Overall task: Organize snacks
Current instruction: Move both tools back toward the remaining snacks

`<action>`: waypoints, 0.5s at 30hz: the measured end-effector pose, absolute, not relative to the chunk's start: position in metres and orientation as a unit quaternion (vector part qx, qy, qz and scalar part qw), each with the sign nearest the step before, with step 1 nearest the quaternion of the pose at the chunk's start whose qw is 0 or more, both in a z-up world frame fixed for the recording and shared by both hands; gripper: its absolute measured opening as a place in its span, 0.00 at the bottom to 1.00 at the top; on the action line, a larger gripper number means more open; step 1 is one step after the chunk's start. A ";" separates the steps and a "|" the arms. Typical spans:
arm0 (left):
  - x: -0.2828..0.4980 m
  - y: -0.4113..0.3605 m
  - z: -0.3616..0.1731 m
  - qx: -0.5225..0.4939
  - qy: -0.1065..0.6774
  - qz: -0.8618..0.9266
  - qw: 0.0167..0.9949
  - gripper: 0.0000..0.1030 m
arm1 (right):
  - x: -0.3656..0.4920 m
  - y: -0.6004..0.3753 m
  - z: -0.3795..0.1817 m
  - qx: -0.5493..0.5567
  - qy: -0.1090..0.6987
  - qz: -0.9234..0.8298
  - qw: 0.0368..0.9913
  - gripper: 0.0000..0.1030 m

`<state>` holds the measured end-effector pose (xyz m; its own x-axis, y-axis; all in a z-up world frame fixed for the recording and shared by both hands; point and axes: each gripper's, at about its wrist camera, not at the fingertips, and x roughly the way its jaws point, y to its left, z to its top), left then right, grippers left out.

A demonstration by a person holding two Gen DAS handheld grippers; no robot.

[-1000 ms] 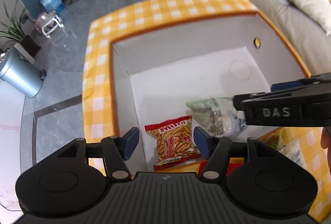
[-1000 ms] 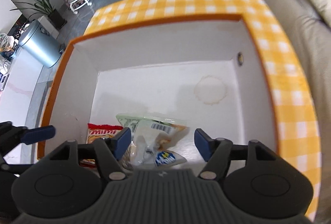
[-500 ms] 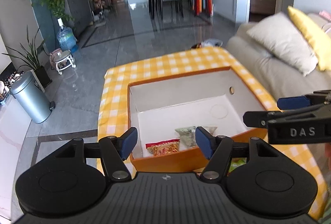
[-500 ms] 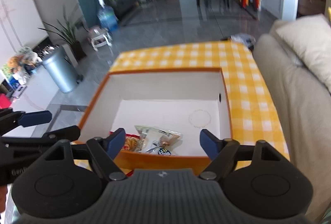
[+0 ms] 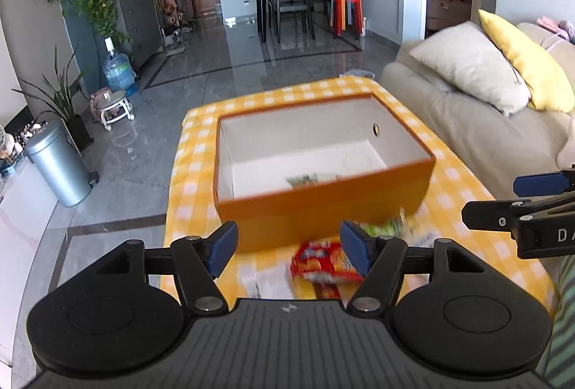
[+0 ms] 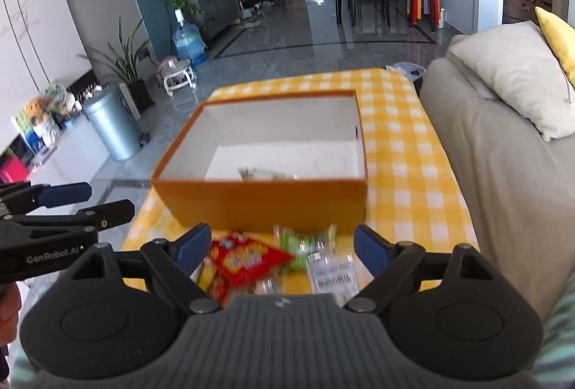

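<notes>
Hovering over a yellow-check table (image 5: 194,159), two hand-held grippers face an orange box (image 5: 323,205) at mid-frame in both views. At far left in the left wrist view, a grey bin (image 5: 59,166) stands on the tiled floor beside a potted plant (image 5: 61,94), with a water jug (image 5: 118,69) farther back. The left gripper (image 5: 289,245) fills the lower centre, its blue pads spread wide with nothing between them. Just past its right pad a red snack pack (image 5: 320,261) lies on the cloth in front of the box, with a green packet (image 5: 386,227) blurred behind it against the box wall. Inside the box, one pale packet (image 5: 303,179) shows above the near wall. At right, a sofa (image 5: 467,123) carries a beige cushion (image 5: 470,69) and a yellow one (image 5: 528,65).

In the right wrist view, the left gripper enters at the lower left edge. The right gripper (image 6: 282,247) sits at lower centre, its pads likewise apart and holding nothing. Between them, on the cloth in front of the box (image 6: 266,198), lie the red pack (image 6: 248,258), the green packet (image 6: 298,245) and a clear wrapper (image 6: 332,272) with a barcode. The pale packet (image 6: 258,173) rests inside the box near its front wall. The sofa (image 6: 496,166) fills the right side.
</notes>
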<state>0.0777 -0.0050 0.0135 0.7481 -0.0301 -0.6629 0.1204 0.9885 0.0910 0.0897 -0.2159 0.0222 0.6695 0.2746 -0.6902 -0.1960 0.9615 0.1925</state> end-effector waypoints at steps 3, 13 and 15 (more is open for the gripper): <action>0.068 -0.004 0.008 0.045 0.362 -0.046 0.930 0.74 | 0.070 -0.216 0.016 0.035 0.385 0.123 0.914 0.78; 0.050 0.001 -0.031 0.002 0.440 -0.071 0.895 0.71 | 0.050 -0.225 -0.015 0.020 0.414 0.116 0.903 0.73; 0.049 0.000 -0.040 -0.009 0.452 -0.073 0.889 0.71 | 0.054 -0.225 -0.025 0.016 0.434 0.115 0.893 0.65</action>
<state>0.0487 -0.0001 -0.0397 0.5800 -0.1374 -0.8030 0.1214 0.9893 -0.0816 0.0540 -0.2250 -0.0250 0.5966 0.2195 -0.7719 -0.1923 0.9729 0.1280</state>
